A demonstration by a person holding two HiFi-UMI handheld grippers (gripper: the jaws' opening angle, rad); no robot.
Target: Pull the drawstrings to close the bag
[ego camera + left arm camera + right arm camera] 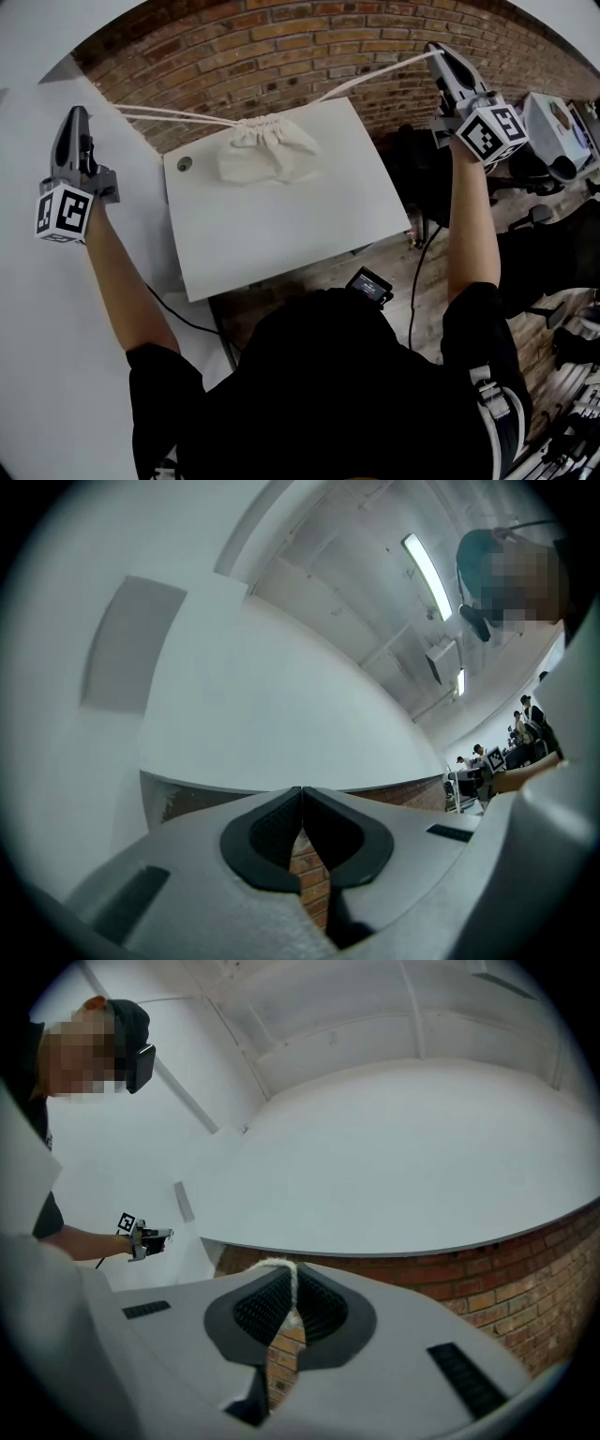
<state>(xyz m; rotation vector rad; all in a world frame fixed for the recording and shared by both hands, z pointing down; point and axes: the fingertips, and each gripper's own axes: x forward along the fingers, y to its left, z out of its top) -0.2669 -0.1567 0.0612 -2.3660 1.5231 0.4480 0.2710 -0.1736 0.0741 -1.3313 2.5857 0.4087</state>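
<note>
Between the jaws of the right gripper [291, 1281] sits the right string [273, 1262]. The two black pads [260, 1307] squeeze it tight, and a little loop pokes out over the top. From those jaws the string runs down to the bag [267, 150].

The left gripper [302, 803] has its jaws pressed together too. No string shows between them in its own view. But in the head view the left string [178, 115] runs straight and tight toward its tip, so I think it is pinched there. The bag lies between the two grippers, well below both sets of jaws, on the table [281, 244].

To do this pull well, both grippers should move away from each other at the same time and with the same pull. Then the bag will not slide to one side. The jaws must squeeze hard, because the string could slip. The mouth of the bag already looks bunched up small, so I think only a little more pull is needed.

Both strings are soft, white, twisted rope, a bit fuzzy. The bag is cream cloth, floppy and full of wrinkles near its mouth. The pads are black rubber with tiny ridges. The table is flat, white and smooth. A rough red brick wall [281, 47] stands behind it.
</note>
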